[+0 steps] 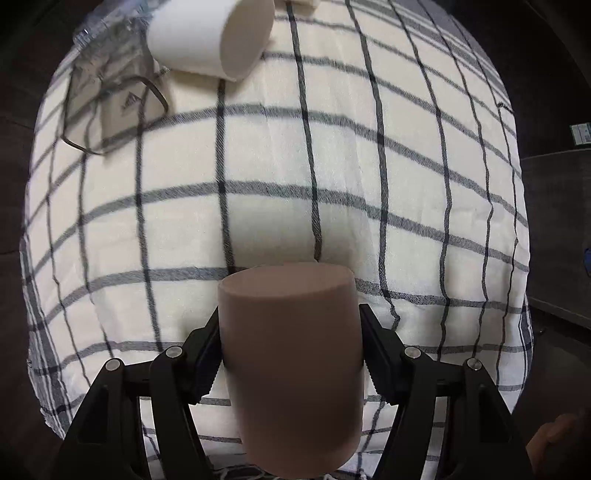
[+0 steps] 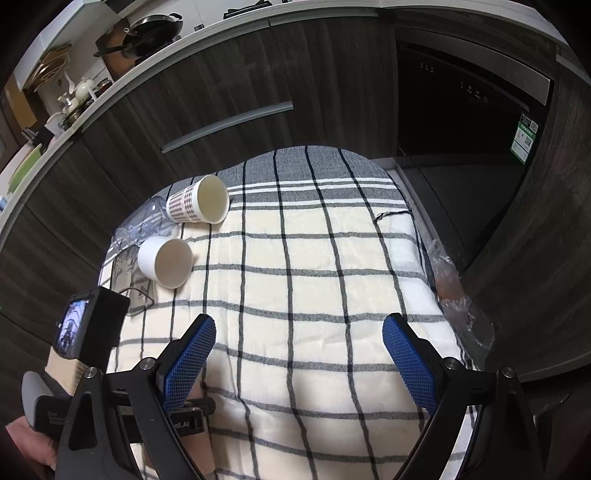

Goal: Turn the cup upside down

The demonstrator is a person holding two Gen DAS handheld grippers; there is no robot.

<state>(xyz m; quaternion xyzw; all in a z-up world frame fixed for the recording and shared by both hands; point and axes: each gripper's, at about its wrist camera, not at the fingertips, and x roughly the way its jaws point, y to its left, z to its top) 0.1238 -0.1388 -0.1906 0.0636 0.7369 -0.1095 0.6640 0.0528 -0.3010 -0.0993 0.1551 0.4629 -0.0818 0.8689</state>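
Note:
In the left wrist view my left gripper (image 1: 290, 349) is shut on a brown cup (image 1: 291, 354), its flat closed end pointing away from the camera, held over the checked cloth (image 1: 295, 166). A white cup (image 1: 210, 35) lies on its side at the far left; it also shows in the right wrist view (image 2: 166, 262). A plaid-patterned cup (image 2: 197, 205) lies on its side behind it. My right gripper (image 2: 299, 343) is open and empty above the cloth (image 2: 314, 295), its blue pads (image 2: 190, 360) wide apart.
A clear plastic item (image 1: 107, 99) lies at the cloth's left edge by the white cup. A crumpled plastic bag (image 2: 458, 306) hangs at the right edge. Dark cabinets (image 2: 221, 92) and an oven (image 2: 469, 92) stand behind. The left gripper's camera (image 2: 88, 325) shows at left.

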